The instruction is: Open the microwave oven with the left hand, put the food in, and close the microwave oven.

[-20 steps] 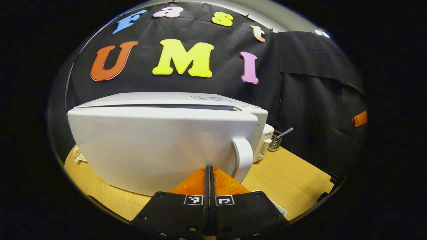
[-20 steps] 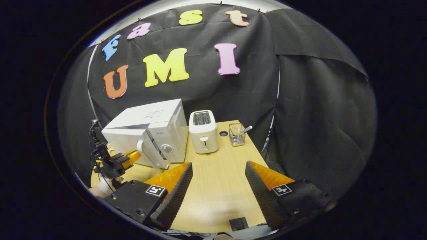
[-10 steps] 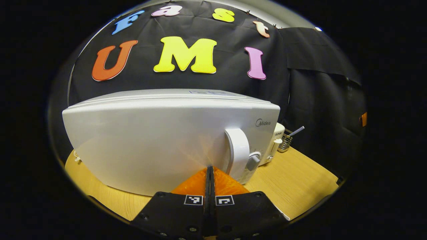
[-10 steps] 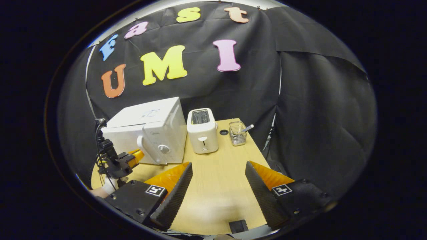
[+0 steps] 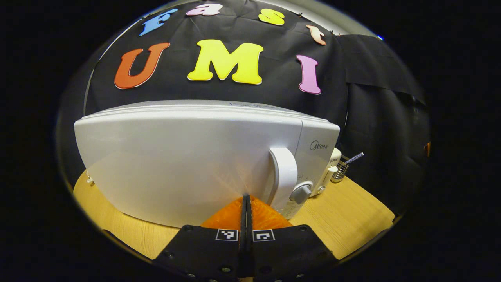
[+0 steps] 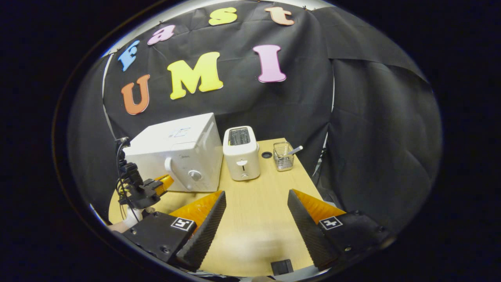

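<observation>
Both fingers of the left gripper (image 5: 246,203) sit pressed together, tips against the microwave door (image 5: 176,164) straight ahead, its upright handle (image 5: 282,176) just right.

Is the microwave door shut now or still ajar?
Shut. In the left gripper view the microwave door sits flush with the control panel; in the right gripper view no gap shows along its edge by the handle.

— On the table (image 6: 254,211), toward the far left corner?
— Microwave oven (image 6: 176,156), door shut, handle (image 6: 170,172) at the door's right, knob (image 6: 194,175) just right of that.
— Beside it?
— Toaster (image 6: 241,152) just to the right, then wire holder (image 6: 283,156) near the far right corner.
— Before the door?
— Left gripper (image 6: 162,184), tips touching the door front, by the left edge.
— Near edge?
— Right gripper (image 6: 256,211), well apart from everything.
</observation>
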The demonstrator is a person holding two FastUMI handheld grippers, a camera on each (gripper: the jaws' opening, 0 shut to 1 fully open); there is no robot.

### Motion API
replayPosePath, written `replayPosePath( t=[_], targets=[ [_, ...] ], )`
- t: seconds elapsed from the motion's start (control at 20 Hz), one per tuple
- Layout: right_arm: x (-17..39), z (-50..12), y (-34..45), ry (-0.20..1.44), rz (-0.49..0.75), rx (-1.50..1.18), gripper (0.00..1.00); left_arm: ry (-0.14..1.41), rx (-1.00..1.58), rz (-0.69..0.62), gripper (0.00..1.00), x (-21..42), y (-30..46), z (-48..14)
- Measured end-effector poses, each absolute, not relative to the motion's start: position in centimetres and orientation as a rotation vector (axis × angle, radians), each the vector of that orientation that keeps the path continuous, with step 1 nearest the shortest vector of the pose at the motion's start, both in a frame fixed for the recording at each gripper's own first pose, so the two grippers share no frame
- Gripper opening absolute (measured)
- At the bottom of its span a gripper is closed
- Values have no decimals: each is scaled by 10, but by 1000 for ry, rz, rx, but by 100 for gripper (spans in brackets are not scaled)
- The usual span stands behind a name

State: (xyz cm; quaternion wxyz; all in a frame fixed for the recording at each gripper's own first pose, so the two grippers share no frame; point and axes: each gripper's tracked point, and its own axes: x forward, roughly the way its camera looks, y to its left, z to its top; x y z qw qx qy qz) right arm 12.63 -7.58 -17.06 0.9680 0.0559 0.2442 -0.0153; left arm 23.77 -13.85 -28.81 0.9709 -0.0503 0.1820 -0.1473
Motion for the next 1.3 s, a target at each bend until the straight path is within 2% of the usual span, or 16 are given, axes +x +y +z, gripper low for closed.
replayPosePath(
  t=[0.05, 0.15, 0.2, 0.3, 0.35, 0.45, 0.5, 0.95, 1.3],
  targets=[
    [127, -169, -75, 489, -29, 113, 91, 363, -90, -293, 0, 237, -136, -286],
    [127, -168, -72, 487, -18, 112, 91, 356, -81, -282, 0, 235, -131, -282],
    [127, -168, -70, 485, -12, 111, 100, 355, -75, -271, 0, 232, -128, -280],
    [128, -167, -66, 484, -4, 112, 100, 356, -55, -257, 0, 225, -122, -275],
    [128, -167, -64, 481, 2, 119, 100, 364, -68, -264, 5, 223, -124, -275],
    [129, -166, -57, 474, 15, 119, 100, 364, -57, -246, 72, 205, -109, -265],
    [129, -166, -52, 472, 23, 114, 100, 354, -49, -232, 96, 200, -101, -258],
    [123, -154, -2, 416, 90, 72, 100, 278, -33, -125, 96, 132, -37, -185],
    [113, -142, 38, 357, 123, 61, 100, 194, -20, -110, 96, 83, -5, -119]
  ],
)
